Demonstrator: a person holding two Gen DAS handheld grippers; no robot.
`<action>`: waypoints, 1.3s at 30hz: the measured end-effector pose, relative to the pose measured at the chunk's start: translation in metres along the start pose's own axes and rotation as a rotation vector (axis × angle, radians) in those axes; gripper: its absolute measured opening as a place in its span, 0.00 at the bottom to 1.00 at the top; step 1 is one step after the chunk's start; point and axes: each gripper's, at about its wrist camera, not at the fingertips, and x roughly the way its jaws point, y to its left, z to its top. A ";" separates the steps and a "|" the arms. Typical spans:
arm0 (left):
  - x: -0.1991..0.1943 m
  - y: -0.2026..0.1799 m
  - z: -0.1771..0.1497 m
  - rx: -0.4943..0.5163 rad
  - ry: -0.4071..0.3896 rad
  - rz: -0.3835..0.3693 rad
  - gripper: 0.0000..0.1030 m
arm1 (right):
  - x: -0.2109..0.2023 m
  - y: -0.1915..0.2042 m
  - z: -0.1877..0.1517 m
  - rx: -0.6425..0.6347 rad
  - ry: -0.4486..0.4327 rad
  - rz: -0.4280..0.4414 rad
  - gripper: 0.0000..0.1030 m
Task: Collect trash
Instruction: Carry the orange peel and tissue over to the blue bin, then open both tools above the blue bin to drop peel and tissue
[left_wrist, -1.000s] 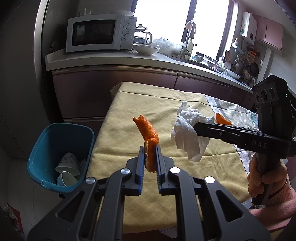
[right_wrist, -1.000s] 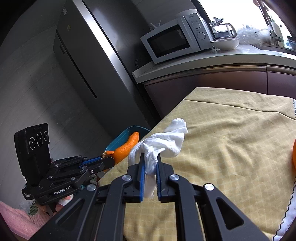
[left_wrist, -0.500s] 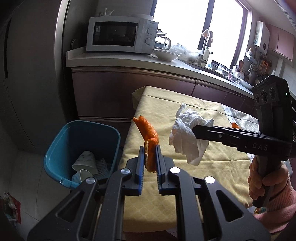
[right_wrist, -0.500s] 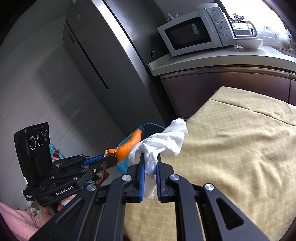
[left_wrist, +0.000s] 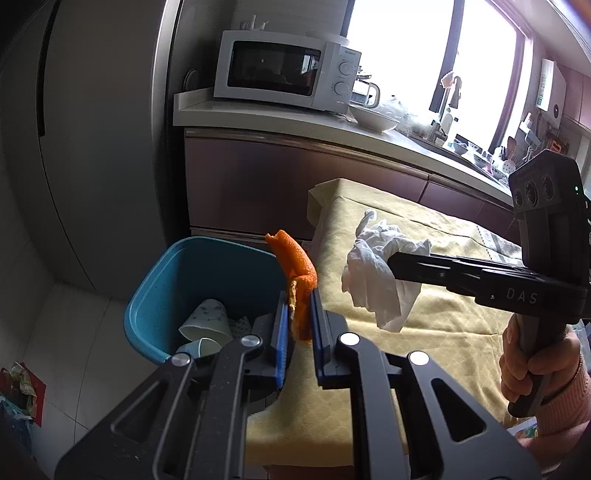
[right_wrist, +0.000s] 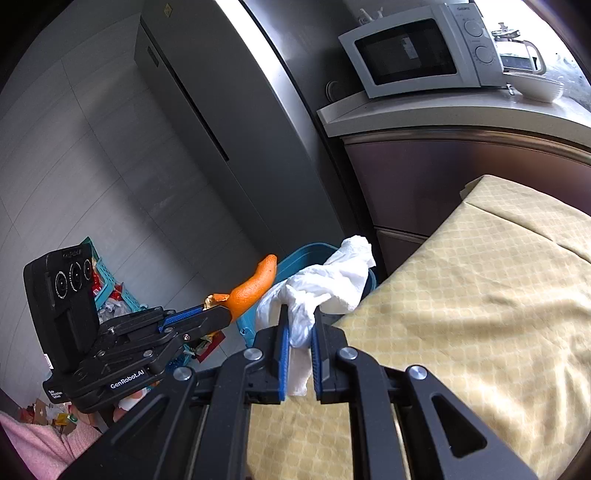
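My left gripper (left_wrist: 298, 314) is shut on an orange peel (left_wrist: 295, 266) and holds it over the near rim of the blue trash bin (left_wrist: 162, 291). The bin stands on the floor left of the table and holds paper cups (left_wrist: 207, 325). My right gripper (right_wrist: 298, 328) is shut on a crumpled white tissue (right_wrist: 321, 284) above the table's left edge, just right of the bin (right_wrist: 310, 254). In the left wrist view the tissue (left_wrist: 376, 273) hangs from the right gripper (left_wrist: 395, 263). In the right wrist view the left gripper (right_wrist: 218, 314) carries the peel (right_wrist: 255, 284).
The table has a yellow cloth (left_wrist: 417, 325). Behind it runs a counter (left_wrist: 295, 118) with a microwave (left_wrist: 280, 70) and a white bowl (left_wrist: 371, 116). A grey fridge (right_wrist: 207, 122) stands at the left. A teal basket of clutter (right_wrist: 107, 288) sits on the floor.
Both grippers have moved left with their loads, from over the table toward the bin. The peel is now over the bin's rim and the tissue is at the table's left edge.
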 end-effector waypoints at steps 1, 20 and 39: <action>0.001 0.002 0.000 -0.003 0.002 0.005 0.11 | 0.004 0.000 0.002 -0.001 0.006 0.000 0.09; 0.037 0.042 -0.007 -0.067 0.068 0.085 0.11 | 0.080 0.017 0.022 -0.049 0.129 -0.023 0.09; 0.082 0.078 -0.017 -0.147 0.139 0.116 0.13 | 0.156 0.022 0.022 -0.083 0.282 -0.115 0.12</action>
